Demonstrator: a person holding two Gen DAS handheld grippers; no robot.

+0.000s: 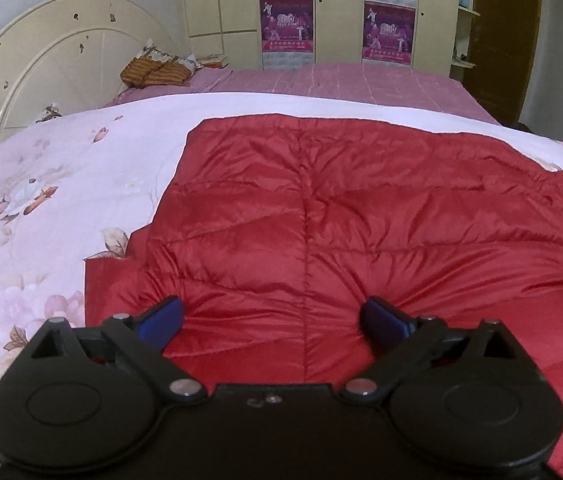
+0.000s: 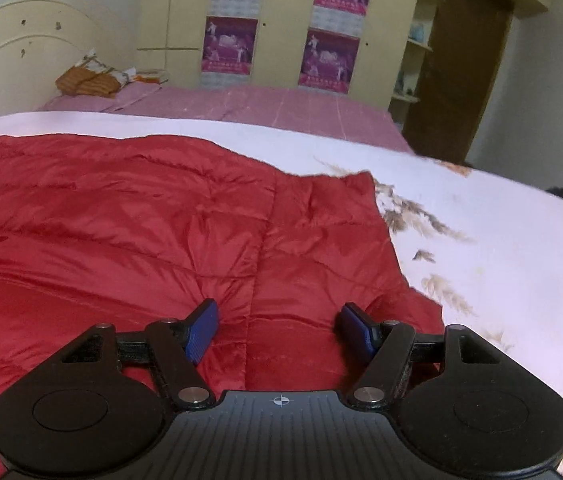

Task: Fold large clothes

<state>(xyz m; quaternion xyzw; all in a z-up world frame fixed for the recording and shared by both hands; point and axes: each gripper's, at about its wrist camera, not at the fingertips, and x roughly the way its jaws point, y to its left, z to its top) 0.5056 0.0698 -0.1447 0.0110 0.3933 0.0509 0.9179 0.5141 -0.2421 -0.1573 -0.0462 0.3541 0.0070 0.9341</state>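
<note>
So, left wrist view: red quilted puffer jacket (image 1: pixel 321 220) lies spread flat on the floral pale-pink quilt (image 1: pixel 41 200) on the bed, shiny nylon, puffy stitched panels, crinkled. A vertical seam runs straight away from the camera down the middle; horizontal quilting lines cross it. Its far edge is straight and its left edge steps outward toward the camera. Left gripper (image 1: pixel 271 320) hovers just over the near part of the jacket, jaws spread wide, blue ribbed pads (image 1: pixel 161 322) holding nothing. Behind: mauve checked bedsheet (image 1: pixel 341 80), cream arched headboard (image 1: pixel 61 60), an orange striped cloth bundle (image 1: pixel 153 70), cream wardrobe with purple posters (image 1: pixel 287 26).

Right wrist view: same jacket (image 2: pixel 141 232) fills the left and centre, its right edge running diagonally against the quilt (image 2: pixel 501 240), which here has brown feathery prints. A seam again runs away from the camera. The jacket seems longest left to right, though fisheye bending makes that uncertain. Right gripper (image 2: pixel 277 328) sits low over the jacket's near right corner, jaws wide apart, nothing between them. Brown door (image 2: pixel 465 60) at back right.
</note>
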